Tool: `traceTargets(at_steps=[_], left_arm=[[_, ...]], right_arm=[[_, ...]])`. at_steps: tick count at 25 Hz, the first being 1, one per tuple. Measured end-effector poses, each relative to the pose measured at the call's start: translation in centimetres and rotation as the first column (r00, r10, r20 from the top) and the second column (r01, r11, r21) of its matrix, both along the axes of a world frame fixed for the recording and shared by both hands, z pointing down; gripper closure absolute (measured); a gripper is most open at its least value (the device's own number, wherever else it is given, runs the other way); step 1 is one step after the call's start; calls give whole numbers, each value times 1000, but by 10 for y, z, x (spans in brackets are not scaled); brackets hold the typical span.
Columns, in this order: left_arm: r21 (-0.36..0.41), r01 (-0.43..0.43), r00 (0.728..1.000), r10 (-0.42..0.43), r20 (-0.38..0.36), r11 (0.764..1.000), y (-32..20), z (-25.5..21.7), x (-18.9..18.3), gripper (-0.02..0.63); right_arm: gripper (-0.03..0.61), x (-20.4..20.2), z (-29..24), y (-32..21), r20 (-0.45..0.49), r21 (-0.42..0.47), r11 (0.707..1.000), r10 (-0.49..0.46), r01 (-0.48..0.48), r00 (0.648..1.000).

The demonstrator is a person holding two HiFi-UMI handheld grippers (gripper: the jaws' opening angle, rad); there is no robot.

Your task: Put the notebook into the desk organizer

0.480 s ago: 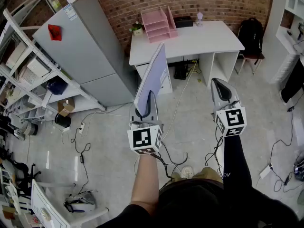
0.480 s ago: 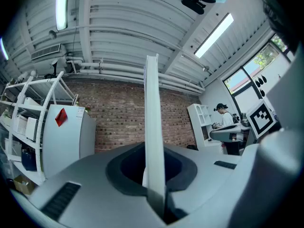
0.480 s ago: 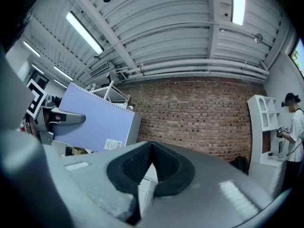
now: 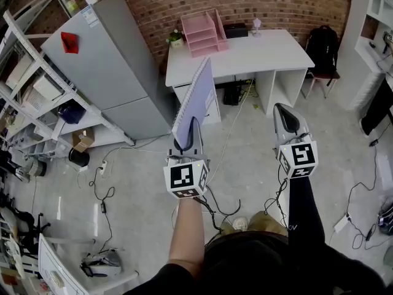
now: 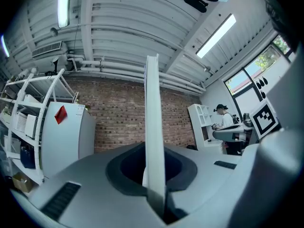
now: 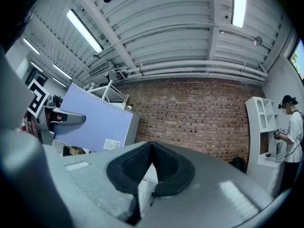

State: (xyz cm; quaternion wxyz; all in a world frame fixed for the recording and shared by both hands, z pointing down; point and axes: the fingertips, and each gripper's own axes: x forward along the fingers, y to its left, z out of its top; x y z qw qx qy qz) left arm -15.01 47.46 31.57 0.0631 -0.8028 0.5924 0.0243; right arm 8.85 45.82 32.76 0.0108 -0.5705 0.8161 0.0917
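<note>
1. A red brick wall (image 4: 258, 2) runs behind a white desk (image 4: 258, 54), which stands against it at the top of the head view.
2. A tall grey cabinet (image 4: 104, 60) stands just left of the desk, with a red tag near its top.
3. The desk has a bare white top, and cables trail onto the pale floor in front of it.
4. A pink desk organizer (image 4: 202, 32) with stacked trays sits on the desk's back left corner, touching the wall side.
5. The notebook (image 4: 195, 100) is in the air in front of the desk's left end, well apart from the organizer. It is spiral bound with a lilac cover, and it stands upright on its edge and leans slightly.
6. The left gripper (image 4: 188, 131) is in front of the desk, below the notebook. Its jaws are pressed narrowly onto the notebook's lower edge, and the thin edge rises straight up between them in the left gripper view.
7. The right gripper (image 4: 282, 110) is in front of the desk's right leg, well apart from the notebook. Its jaws are closed together with nothing between them.
</note>
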Motion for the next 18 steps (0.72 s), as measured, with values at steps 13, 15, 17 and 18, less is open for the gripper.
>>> traceTargets(at_steps=[13,15,17,18], left_arm=[[-66,14,1000,-13,18,998,-48,17,9,578],[-67,18,1000,-17,19,998,-61,17,13,578],[-65,20,1000,-18,22,998,-76,17,17,578],[-64,19,1000,-18,24,998,-83,16,19,578]], right_arm=[[578,13,11,-46,23,-24,1000,-16,16,1000],[578,18,13,-61,28,-26,999,-21,21,999],[578,22,14,-76,29,-26,999,-26,26,999],[578,24,14,-84,31,-25,999,-28,29,999]])
